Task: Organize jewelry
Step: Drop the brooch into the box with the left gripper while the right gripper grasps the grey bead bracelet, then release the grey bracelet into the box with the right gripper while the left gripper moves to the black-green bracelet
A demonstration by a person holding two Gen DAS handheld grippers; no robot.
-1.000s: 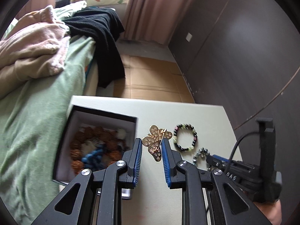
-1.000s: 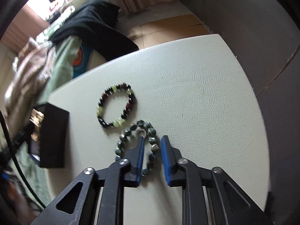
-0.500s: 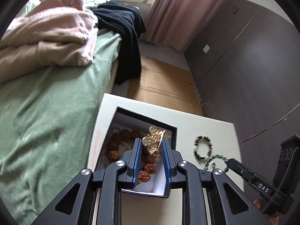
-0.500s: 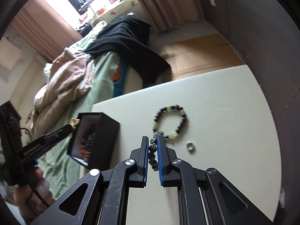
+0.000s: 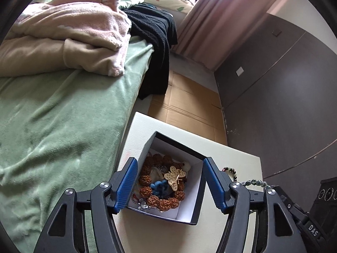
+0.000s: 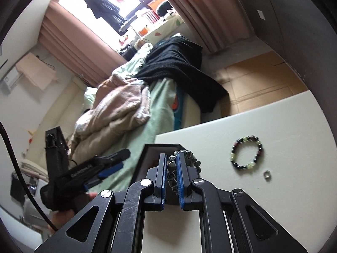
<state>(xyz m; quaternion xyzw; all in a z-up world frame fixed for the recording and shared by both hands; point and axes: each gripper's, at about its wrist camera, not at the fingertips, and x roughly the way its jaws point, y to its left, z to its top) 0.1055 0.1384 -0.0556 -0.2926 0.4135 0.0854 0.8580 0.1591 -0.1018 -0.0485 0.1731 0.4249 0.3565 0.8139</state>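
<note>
Low in the left wrist frame, the black jewelry box (image 5: pixel 194 215) sits at the white table's (image 5: pixel 242 160) left edge beside a green-covered bed (image 5: pixel 63 126); bare tabletop lies to its right. Inside, a gold butterfly brooch (image 5: pixel 174 177) lies flat, long axis toward upper right. The left gripper (image 5: pixel 170 185) is opening wide over the box, nothing between its pads. The right gripper (image 6: pixel 171 175), nearly closed, pinches a green bead bracelet (image 6: pixel 190 158); a dark bead bracelet (image 6: pixel 246 155) and ring (image 6: pixel 266 174) lie at right.
</note>
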